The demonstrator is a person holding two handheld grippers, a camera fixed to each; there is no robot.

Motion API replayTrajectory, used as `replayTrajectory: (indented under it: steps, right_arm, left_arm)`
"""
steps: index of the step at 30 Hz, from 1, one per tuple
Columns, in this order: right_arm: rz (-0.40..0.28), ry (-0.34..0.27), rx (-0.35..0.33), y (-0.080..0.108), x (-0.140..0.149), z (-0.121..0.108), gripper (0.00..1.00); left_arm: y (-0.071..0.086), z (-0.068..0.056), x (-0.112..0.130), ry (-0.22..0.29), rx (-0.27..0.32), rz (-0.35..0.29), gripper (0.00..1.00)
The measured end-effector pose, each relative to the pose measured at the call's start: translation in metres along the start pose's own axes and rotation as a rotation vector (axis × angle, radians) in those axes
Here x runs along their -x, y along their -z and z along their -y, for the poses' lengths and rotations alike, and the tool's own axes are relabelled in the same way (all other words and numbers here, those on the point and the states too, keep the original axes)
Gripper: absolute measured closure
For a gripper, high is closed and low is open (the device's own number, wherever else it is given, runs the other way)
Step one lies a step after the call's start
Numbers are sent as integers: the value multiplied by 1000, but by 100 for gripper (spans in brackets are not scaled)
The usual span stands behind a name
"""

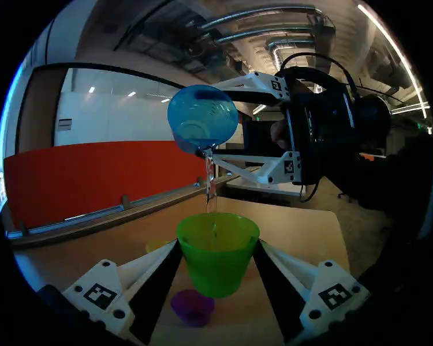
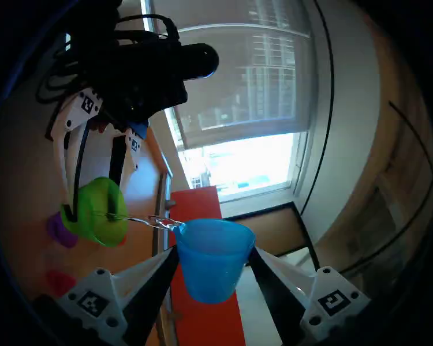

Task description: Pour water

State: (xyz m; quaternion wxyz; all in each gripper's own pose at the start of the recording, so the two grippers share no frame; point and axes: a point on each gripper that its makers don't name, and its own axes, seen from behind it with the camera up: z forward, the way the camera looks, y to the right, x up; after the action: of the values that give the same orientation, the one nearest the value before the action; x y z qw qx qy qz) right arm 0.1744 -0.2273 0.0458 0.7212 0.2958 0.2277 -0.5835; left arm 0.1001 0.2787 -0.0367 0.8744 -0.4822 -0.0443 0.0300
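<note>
My left gripper (image 1: 217,262) is shut on a green cup (image 1: 217,254), held upright above the wooden table (image 1: 297,230). Above it, the right gripper (image 1: 216,124) holds a blue cup (image 1: 202,118) tipped over on its side. A thin stream of water (image 1: 209,184) falls from the blue cup's rim into the green cup. In the right gripper view, my right gripper (image 2: 213,268) is shut on the blue cup (image 2: 212,262), and the water (image 2: 150,221) runs from its lip to the green cup (image 2: 98,212), which the left gripper (image 2: 98,196) grips.
A purple cup (image 1: 192,307) stands on the table below the green cup, with a yellow cup (image 1: 156,245) behind it. A red wall panel (image 1: 101,179) runs along the table's far side. In the right gripper view a purple cup (image 2: 59,229) and a red object (image 2: 59,281) lie on the table.
</note>
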Motion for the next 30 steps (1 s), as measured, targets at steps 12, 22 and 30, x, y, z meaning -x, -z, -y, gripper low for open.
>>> replayTrajectory:
  steps: [12,22,30]
  right_arm:
    - [-2,41,-1,-3,-3,0,11]
    - [3,94,2,-3,-3,-2,11]
    - [3,138,5,-4,-3,-4,11]
  left_arm:
    - [1,0,0,-3,1,-2,15]
    - [1,0,-2,-3,1,-4,15]
    - [0,0,-2,-3,1,-4,15]
